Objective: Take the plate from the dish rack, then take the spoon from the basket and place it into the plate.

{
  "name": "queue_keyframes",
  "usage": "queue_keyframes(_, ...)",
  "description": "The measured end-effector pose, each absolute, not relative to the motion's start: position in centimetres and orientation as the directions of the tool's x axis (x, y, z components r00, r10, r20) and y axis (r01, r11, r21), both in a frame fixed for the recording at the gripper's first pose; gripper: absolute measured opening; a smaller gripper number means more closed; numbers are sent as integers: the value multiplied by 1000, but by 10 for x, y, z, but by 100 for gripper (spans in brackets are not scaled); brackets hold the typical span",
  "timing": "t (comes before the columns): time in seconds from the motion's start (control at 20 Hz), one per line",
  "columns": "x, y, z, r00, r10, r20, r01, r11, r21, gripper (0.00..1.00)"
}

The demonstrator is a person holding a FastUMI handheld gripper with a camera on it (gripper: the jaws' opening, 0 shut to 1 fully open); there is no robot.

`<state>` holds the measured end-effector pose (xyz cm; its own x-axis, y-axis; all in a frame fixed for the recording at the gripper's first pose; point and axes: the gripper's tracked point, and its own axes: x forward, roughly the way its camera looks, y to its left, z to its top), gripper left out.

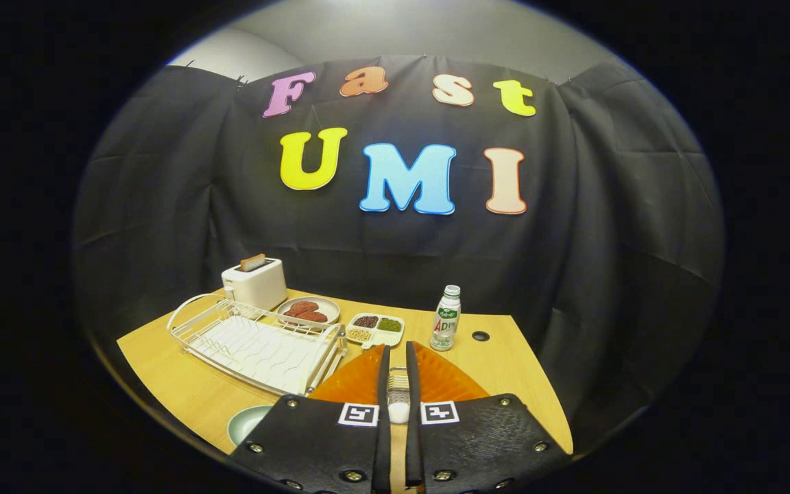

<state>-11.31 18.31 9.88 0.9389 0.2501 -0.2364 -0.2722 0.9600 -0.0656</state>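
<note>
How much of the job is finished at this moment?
The dish rack looks empty and a plate lies on the table beside the gripper, so step one seems done. The fingers are nearly shut on the spoon over the orange basket. Placing it into the plate remains.

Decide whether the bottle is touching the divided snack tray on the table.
Apart. The gripper view shows a strip of bare table between the bottle and the divided snack tray, beyond the gripper.
</note>
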Motion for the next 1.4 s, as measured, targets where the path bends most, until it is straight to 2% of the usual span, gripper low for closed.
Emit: queue_keyframes(1.4,-133,349,3,731,483,-481,-576,816,-56,8)
